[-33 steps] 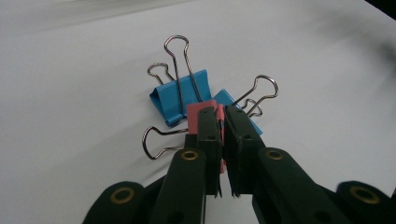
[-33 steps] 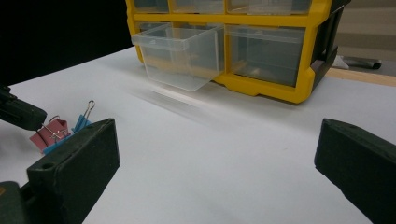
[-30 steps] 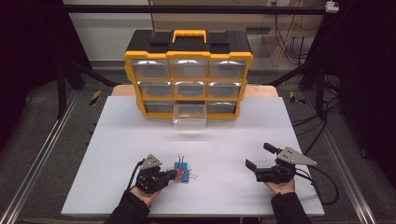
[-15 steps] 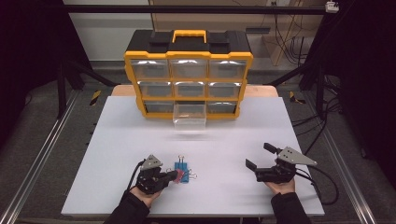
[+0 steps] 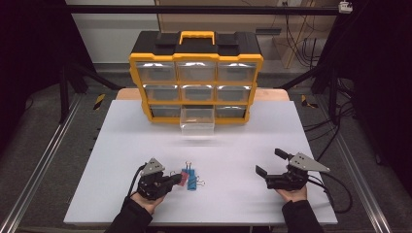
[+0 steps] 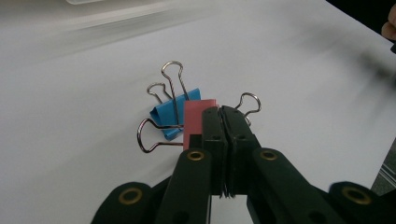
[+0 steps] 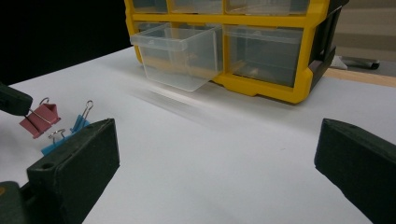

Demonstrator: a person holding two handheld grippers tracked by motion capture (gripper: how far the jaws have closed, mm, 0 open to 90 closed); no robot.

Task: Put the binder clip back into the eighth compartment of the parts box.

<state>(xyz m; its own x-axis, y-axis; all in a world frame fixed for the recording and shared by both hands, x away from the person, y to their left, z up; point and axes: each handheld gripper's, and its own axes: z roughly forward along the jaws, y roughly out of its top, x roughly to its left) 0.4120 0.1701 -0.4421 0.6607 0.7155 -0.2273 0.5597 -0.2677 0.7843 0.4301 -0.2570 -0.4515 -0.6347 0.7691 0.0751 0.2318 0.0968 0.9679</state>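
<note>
A pink binder clip (image 6: pixel 194 119) is pinched by its wire handle in my left gripper (image 6: pixel 222 112), whose jaws are pressed together. From the right gripper view the pink clip (image 7: pixel 39 119) hangs tilted from that jaw tip, just off the white table. A blue binder clip (image 6: pixel 168 114) lies right beside it on the table. In the high view the left gripper (image 5: pixel 176 179) is at the front left with the pink clip (image 5: pixel 181 178) and blue clip (image 5: pixel 192 179) at its tip. My right gripper (image 5: pixel 268 161) rests at the front right, open and holding nothing (image 7: pixel 219 149).
A yellow and black drawer organizer (image 5: pixel 197 82) stands at the table's far edge. Its bottom middle clear drawer (image 5: pixel 197 121) is pulled out toward me. The white table top (image 5: pixel 233 145) spreads between the drawer and the grippers.
</note>
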